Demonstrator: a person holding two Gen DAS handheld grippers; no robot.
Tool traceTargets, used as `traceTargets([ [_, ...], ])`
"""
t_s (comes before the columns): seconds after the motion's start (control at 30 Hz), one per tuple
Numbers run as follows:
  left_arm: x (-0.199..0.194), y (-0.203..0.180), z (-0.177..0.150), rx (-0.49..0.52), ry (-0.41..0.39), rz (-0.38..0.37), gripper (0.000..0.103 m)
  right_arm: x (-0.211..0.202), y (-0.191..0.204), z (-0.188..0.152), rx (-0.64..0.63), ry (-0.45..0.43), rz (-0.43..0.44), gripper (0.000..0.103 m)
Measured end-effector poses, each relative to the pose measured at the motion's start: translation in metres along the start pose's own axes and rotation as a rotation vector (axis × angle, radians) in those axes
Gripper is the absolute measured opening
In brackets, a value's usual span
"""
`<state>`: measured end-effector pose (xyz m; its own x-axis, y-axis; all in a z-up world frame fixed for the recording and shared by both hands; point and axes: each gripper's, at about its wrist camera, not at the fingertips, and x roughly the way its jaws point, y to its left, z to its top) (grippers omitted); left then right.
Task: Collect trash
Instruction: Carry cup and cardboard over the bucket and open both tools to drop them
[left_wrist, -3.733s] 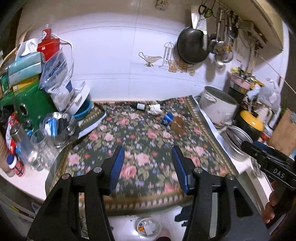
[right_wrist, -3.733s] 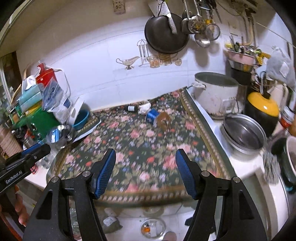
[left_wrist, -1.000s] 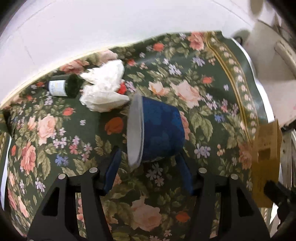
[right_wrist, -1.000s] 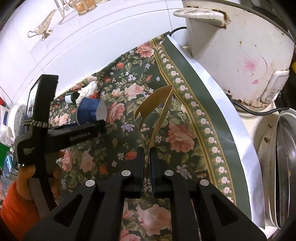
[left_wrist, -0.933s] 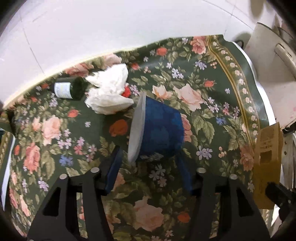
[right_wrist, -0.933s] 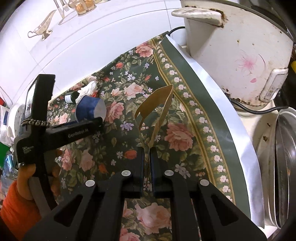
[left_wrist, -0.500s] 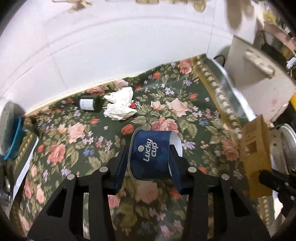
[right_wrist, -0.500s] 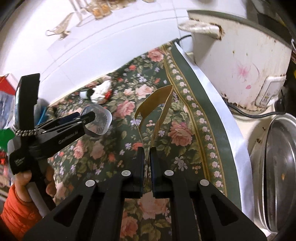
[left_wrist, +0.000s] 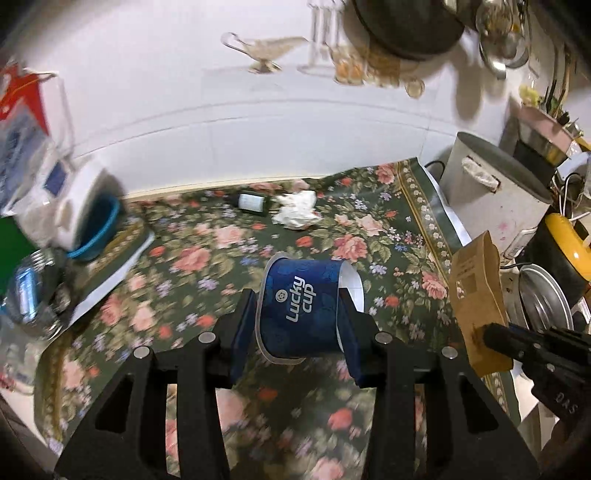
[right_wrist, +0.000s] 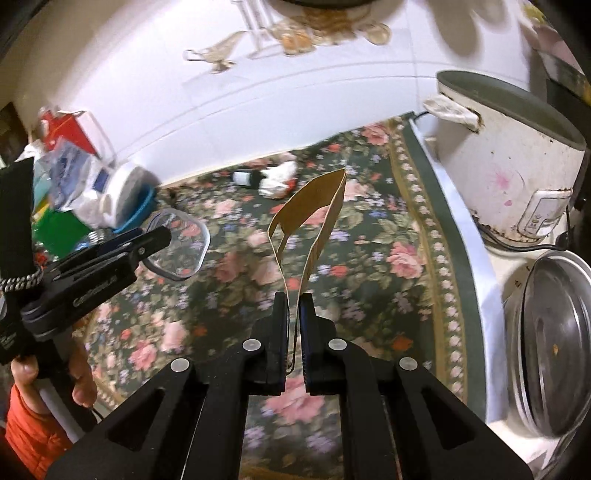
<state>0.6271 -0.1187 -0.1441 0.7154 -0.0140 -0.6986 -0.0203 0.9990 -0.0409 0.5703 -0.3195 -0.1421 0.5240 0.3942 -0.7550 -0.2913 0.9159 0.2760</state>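
A blue "Lucky cup" paper cup (left_wrist: 301, 306) hangs above the flowered cloth (left_wrist: 199, 266), squeezed between the pads of my left gripper (left_wrist: 297, 325). From the right wrist view the cup (right_wrist: 177, 245) shows its squashed rim, held by the left gripper (right_wrist: 155, 240). My right gripper (right_wrist: 293, 321) is shut on the lower edge of a brown paper bag (right_wrist: 314, 221), whose mouth gapes upward. That bag (left_wrist: 476, 295) hangs at the right of the left wrist view. A crumpled white tissue (left_wrist: 297, 212) and a small dark bottle (left_wrist: 253, 202) lie by the wall.
A white rice cooker (right_wrist: 513, 155) and steel pans (right_wrist: 550, 350) crowd the right side. Bowls, jars and packets (left_wrist: 55, 221) pile up on the left. A black pan (left_wrist: 410, 26) and utensils hang on the tiled wall. A hand in an orange sleeve (right_wrist: 26, 435) holds the left gripper.
The left gripper closed on the blue cup, lifted it off the cloth and pulled back. The right gripper rose with the brown bag. Both views now take in more of the counter.
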Motion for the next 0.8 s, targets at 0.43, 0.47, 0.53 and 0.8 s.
traceTargets([
  [0.43,-0.107,0.098,-0.107,-0.010,-0.023,-0.055,0.042,-0.034,0.112,-0.092,0.002,-0.040,-0.026,0.006],
  [0.47,-0.113,0.105,-0.117,-0.007,-0.018,-0.056,0.042,-0.035,0.120,-0.103,0.009,-0.040,-0.028,0.006],
  [0.53,-0.126,0.119,-0.140,-0.002,-0.003,-0.050,0.042,-0.037,0.139,-0.128,0.022,-0.035,-0.031,0.006],
  [0.8,-0.173,0.160,-0.213,0.023,0.043,-0.045,0.042,-0.049,0.188,-0.197,0.067,-0.013,-0.017,0.006],
])
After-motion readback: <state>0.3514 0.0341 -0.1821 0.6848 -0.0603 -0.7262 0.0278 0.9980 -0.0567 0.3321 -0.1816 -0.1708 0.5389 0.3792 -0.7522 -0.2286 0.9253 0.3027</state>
